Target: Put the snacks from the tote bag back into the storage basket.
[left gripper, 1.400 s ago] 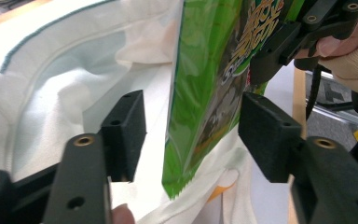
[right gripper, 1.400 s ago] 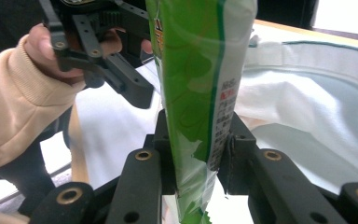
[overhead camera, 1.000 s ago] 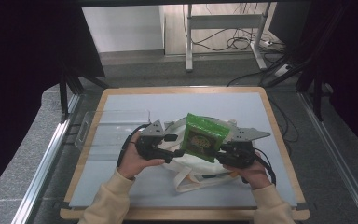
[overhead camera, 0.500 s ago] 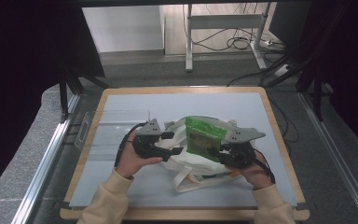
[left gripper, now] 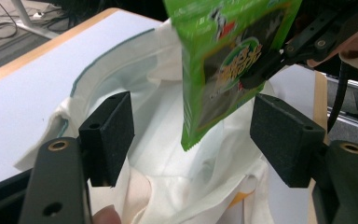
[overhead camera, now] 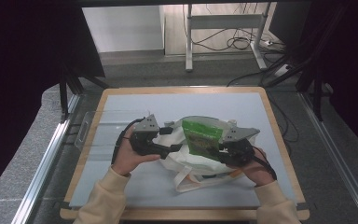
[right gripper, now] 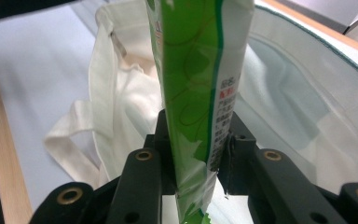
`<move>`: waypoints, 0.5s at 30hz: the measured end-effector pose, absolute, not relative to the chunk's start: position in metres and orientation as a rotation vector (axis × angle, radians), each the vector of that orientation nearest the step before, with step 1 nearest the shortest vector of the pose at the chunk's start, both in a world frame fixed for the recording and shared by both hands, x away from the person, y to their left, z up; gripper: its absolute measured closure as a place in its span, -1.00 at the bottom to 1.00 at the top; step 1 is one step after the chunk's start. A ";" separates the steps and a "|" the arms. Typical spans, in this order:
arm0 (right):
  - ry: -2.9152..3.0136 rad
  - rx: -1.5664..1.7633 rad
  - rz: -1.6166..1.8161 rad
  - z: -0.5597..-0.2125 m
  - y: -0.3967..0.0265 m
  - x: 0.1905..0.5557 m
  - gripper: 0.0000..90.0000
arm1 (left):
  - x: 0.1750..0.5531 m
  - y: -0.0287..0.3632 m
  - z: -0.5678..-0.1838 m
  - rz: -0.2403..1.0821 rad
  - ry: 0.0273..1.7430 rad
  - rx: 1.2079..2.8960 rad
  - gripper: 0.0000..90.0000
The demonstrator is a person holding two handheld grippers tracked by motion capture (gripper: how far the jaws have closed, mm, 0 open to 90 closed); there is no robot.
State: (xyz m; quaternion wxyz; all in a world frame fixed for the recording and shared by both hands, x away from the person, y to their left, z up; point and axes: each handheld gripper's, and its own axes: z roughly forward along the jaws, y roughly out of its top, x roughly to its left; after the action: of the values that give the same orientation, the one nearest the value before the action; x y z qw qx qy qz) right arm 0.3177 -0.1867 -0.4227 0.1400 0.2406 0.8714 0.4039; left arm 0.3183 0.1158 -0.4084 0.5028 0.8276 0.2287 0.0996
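The right gripper [overhead camera: 220, 148] has its jaws pinched tight on the edge of a green snack packet [overhead camera: 202, 138]. In the right gripper view the packet [right gripper: 196, 79] stands tall between the two black jaws. It hangs right over the open mouth of the white cloth bag [overhead camera: 200, 161], which lies on the surface [overhead camera: 121, 186].

The left gripper [overhead camera: 176, 148] sits at the other side of the bag. Its jaws have just been opening and now stand wide. In the left gripper view the bottom corner of the packet [left gripper: 223, 70] hangs between them, but the pads [left gripper: 109, 133] do not touch it.

The step looks like putting the packet into the bag. To do it well, the right hand should keep a firm pinch and lower the packet straight down, bottom corner first. The bag is soft and floppy, so its rim [left gripper: 121, 56] may fold in. The left jaws could hold one side of the rim up and away to keep the mouth open. Go slow, so the packet does not catch on the cloth. Let go only when most of the packet is inside.

Farther off, the back of the surface [overhead camera: 177, 100] is bare.
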 end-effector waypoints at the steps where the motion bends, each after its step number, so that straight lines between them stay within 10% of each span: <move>1: 2.532 0.687 1.138 -0.421 -0.186 0.319 0.59 | 0.319 0.115 -0.407 0.247 0.545 2.007 -0.34; 15: 2.647 0.573 0.961 -0.415 -0.173 0.332 0.58 | 0.339 0.108 -0.385 0.283 0.452 2.075 -0.33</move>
State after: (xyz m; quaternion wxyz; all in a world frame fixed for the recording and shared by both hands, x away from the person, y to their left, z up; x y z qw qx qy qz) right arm 0.3320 -0.1725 -0.4146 0.1337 0.1978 0.9128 0.3314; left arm 0.3385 0.1081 -0.3848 0.4791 0.8501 0.1853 0.1159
